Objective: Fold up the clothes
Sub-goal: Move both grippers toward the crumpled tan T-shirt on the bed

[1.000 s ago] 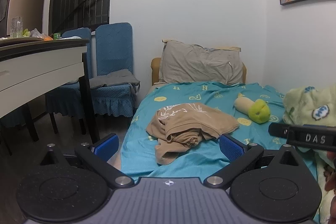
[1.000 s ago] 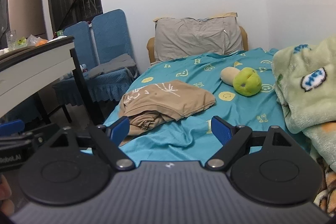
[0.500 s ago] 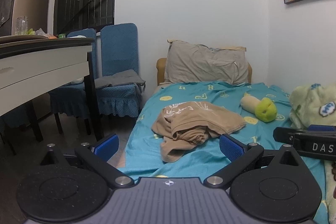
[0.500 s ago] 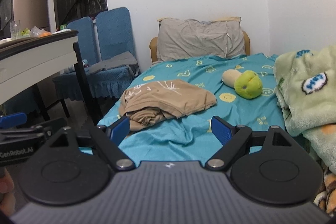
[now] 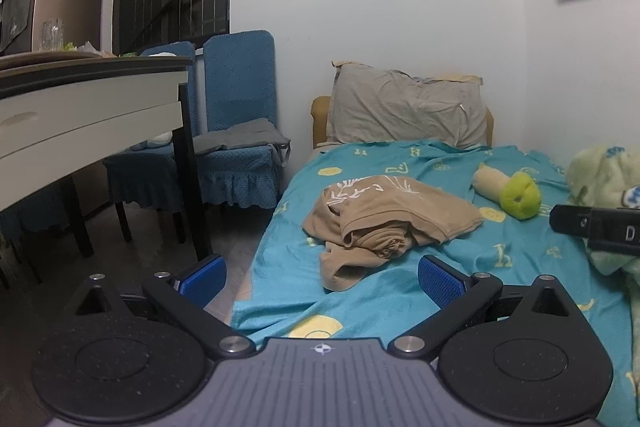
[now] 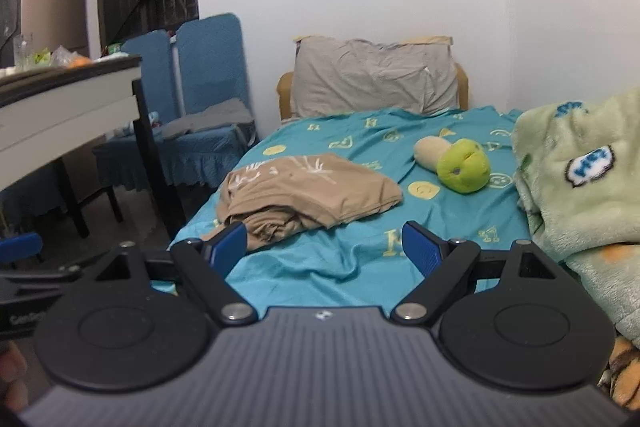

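Two tools spread wide, left tool (image 5: 322,273), right tool (image 6: 325,243), one crumpled tan garment (image 5: 390,217), one bed (image 5: 400,291)

the crumpled garment (image 5: 390,215) is tan, with a thin white branch-like print near its far end. it lies on a bed sheet (image 5: 380,287) of teal blue scattered with yellow smiley faces and pale yellow letter-like marks. the pillow (image 5: 408,105) is grey-beige. the plush toy (image 6: 454,161) has a cream body and a bright lime-green head. the fleece blanket (image 6: 580,187) is pale green with a blue-and-white speech-bubble patch and an orange spot. the chairs (image 5: 240,115) wear dark blue quilted covers. the table (image 5: 80,115) is white with a black top edge and black legs. each hand-held gripper (image 5: 320,277) (image 6: 325,243) is black with blue finger pads (image 5: 440,283).
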